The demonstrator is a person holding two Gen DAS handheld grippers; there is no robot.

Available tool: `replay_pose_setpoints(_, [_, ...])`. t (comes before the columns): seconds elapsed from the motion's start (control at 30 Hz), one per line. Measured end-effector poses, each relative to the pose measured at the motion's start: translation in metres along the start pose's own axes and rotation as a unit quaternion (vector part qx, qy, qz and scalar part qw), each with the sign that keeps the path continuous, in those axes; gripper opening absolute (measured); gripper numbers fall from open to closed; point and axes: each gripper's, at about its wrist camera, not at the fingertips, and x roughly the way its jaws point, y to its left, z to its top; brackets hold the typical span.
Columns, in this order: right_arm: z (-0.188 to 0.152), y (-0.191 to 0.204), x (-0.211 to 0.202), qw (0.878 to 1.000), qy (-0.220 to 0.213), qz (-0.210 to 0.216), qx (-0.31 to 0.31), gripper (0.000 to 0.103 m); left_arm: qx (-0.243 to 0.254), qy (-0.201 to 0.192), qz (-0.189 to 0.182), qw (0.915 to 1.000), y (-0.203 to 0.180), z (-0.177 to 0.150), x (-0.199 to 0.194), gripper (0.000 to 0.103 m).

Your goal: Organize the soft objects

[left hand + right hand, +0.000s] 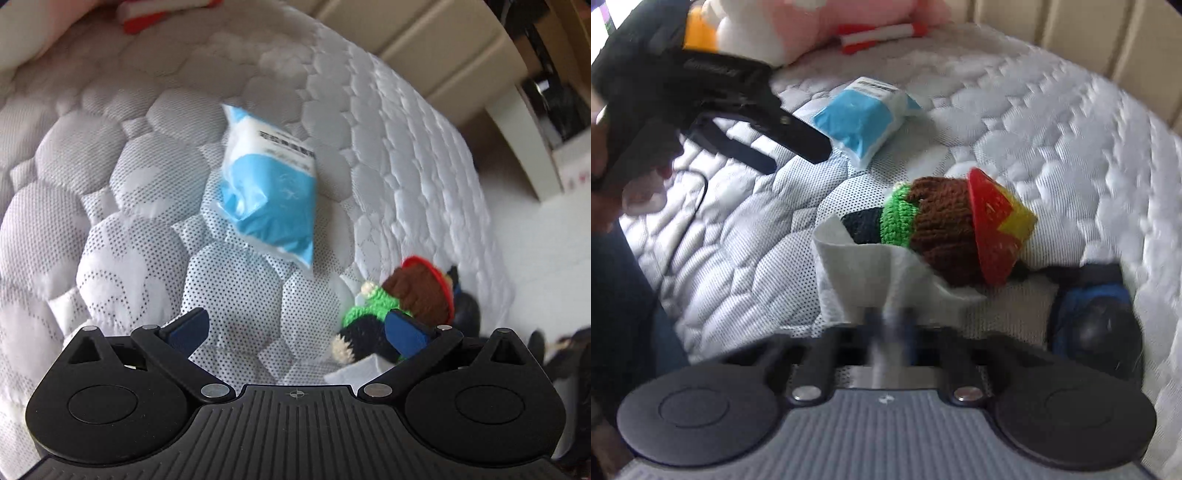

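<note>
Plainly, the blue packet (pixel 267 188) lies on the mattress (pixel 122 229) straight ahead of the spread left hand-held gripper (pixel 295 332), long axis pointing away; the right hand-held gripper (pixel 890 325) (blurred) pinches a white cloth (pixel 857 273) beside the knitted doll (pixel 938 229).

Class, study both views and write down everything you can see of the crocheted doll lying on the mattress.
The crocheted doll is yarn-knit: a brown head, a bright green band, a dark navy body and a cream-tipped limb seen in the left wrist view. A glossy red and yellow hat sits on its head. It lies on its side on the quilted white mattress, partly over a white cloth that the right gripper pinches. A dark blue object lies just beyond the hat.
</note>
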Motion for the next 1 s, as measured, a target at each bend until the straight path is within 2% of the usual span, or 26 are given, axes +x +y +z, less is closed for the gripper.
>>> replay_pose_setpoints(0.07, [0.004, -0.008, -0.026, 0.997, -0.045, 0.042, 0.037, 0.006, -0.003, -0.013, 0.002, 0.9999, 0.001, 0.001, -0.004, 0.103])
replay_pose_setpoints(0.13, [0.011, -0.022, -0.051, 0.988, -0.095, 0.083, 0.092, 0.006, -0.009, -0.020, 0.001, 0.9998, 0.005, 0.003, -0.006, 0.103])
replay_pose_setpoints(0.17, [0.015, -0.030, -0.058, 0.983, -0.111, 0.087, 0.114, 0.006, -0.013, -0.019, 0.000, 0.9997, 0.006, 0.003, -0.005, 0.103])
replay_pose_setpoints(0.2, [0.018, -0.035, -0.059, 0.983, -0.119, 0.072, 0.122, 0.006, -0.017, -0.015, -0.001, 0.9997, 0.006, 0.003, -0.002, 0.103])
replay_pose_setpoints(0.23, [0.021, -0.038, -0.057, 0.985, -0.122, 0.039, 0.118, 0.006, -0.019, -0.008, -0.002, 0.9998, 0.006, 0.002, 0.002, 0.103])
replay_pose_setpoints(0.3, [0.020, -0.041, -0.043, 0.989, -0.102, -0.013, 0.109, 0.006, -0.014, 0.006, -0.003, 0.9999, 0.004, 0.000, 0.007, 0.103])
replay_pose_setpoints(0.37, [0.015, -0.040, -0.031, 0.992, -0.081, -0.024, 0.098, 0.006, 0.000, 0.019, 0.001, 0.9998, -0.001, -0.003, 0.013, 0.103])
replay_pose_setpoints(0.43, [0.011, -0.029, -0.030, 0.994, -0.079, -0.038, 0.063, 0.010, 0.019, 0.031, 0.004, 0.9993, -0.007, -0.006, 0.019, 0.103])
replay_pose_setpoints(0.53, [0.015, -0.004, -0.033, 0.990, -0.113, -0.079, -0.010, 0.023, 0.047, 0.045, 0.008, 0.9979, -0.017, -0.009, 0.027, 0.103])
replay_pose_setpoints(0.6, [0.020, 0.011, -0.031, 0.984, -0.138, -0.095, -0.061, 0.043, 0.062, 0.046, 0.020, 0.9968, -0.022, -0.011, 0.029, 0.103])
replay_pose_setpoints(0.63, [0.024, 0.017, -0.026, 0.982, -0.137, -0.096, -0.082, 0.044, 0.067, 0.045, 0.025, 0.9964, -0.023, -0.011, 0.030, 0.103])
replay_pose_setpoints(0.73, [0.028, 0.027, 0.000, 0.979, -0.110, -0.114, -0.127, 0.039, 0.068, 0.041, 0.039, 0.9961, -0.021, -0.011, 0.028, 0.103])
replay_pose_setpoints(0.77, [0.026, 0.031, 0.005, 0.974, -0.111, -0.130, -0.148, 0.036, 0.067, 0.040, 0.043, 0.9960, -0.019, -0.011, 0.028, 0.103])
replay_pose_setpoints(0.8, [0.022, 0.036, 0.009, 0.967, -0.116, -0.148, -0.172, 0.025, 0.064, 0.040, 0.046, 0.9961, -0.018, -0.011, 0.028, 0.103])
replay_pose_setpoints(0.9, [0.014, 0.044, 0.008, 0.959, -0.119, -0.160, -0.202, 0.007, 0.061, 0.037, 0.053, 0.9960, -0.015, -0.009, 0.028, 0.103])
replay_pose_setpoints(0.93, [0.014, 0.045, 0.006, 0.964, -0.113, -0.143, -0.193, 0.007, 0.063, 0.036, 0.056, 0.9958, -0.015, -0.008, 0.029, 0.103])
replay_pose_setpoints(1.0, [0.015, 0.042, 0.002, 0.984, -0.085, -0.066, -0.140, 0.007, 0.071, 0.032, 0.063, 0.9949, -0.016, -0.007, 0.029, 0.103])
